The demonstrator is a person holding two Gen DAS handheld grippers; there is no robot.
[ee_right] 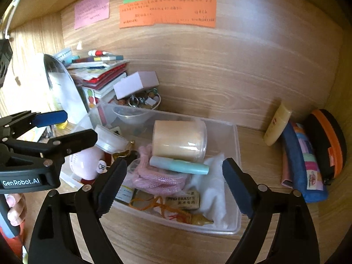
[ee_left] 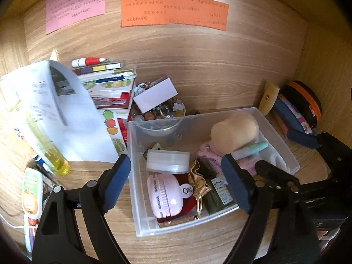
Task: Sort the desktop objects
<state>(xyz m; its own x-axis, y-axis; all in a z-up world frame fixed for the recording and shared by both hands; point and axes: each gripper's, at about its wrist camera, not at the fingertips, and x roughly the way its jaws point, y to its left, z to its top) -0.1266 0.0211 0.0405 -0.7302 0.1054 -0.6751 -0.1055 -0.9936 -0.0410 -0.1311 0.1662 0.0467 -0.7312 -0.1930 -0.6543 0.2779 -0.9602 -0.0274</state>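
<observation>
Left wrist view: clear plastic bin (ee_left: pixel 277 132) sits on the wooden worktop (ee_left: pixel 198 242), packed with small items. Inside, near the front left: pink ridged brush (ee_left: pixel 164 195), white round jar (ee_left: pixel 168 160) just behind it, gold drawstring pouch (ee_left: pixel 198 180) and dark green box (ee_left: pixel 216 194) to its right. Toward the back right: peach-coloured tub (ee_left: pixel 234 132) lying on its side, mint tube (ee_left: pixel 253 149) against it, pink knit piece (ee_left: pixel 209 156) beneath.

Left gripper (ee_left: pixel 176 180) hovers over the bin's front, jaws wide, nothing between them; its left finger lies outside the bin wall, the right finger over the contents.

Right wrist view: right gripper (ee_right: pixel 173 184) also spread wide and empty, above the bin's near edge (ee_right: pixel 176 224). Eraser block (ee_right: pixel 182 200), white wadding (ee_right: pixel 213 189) and a gold-tasselled charm (ee_right: pixel 189 216) show at that end. The left gripper's body enters from the left of this view.

Behind the bin: glass bowl of beads and trinkets (ee_left: pixel 162 112) with a white box (ee_left: pixel 155 94) on top. Left of that, a stack of books (ee_left: pixel 107 85) and loose white paper (ee_left: pixel 72 114). Yellow liquid bottle (ee_left: pixel 50 154) lies at left. Right of the bin: cream tube (ee_right: pixel 277 125), patchwork pencil case (ee_right: pixel 305 165), black-and-orange zip case (ee_right: pixel 330 140). Coloured notes (ee_left: pixel 173 11) stuck on the back panel.
</observation>
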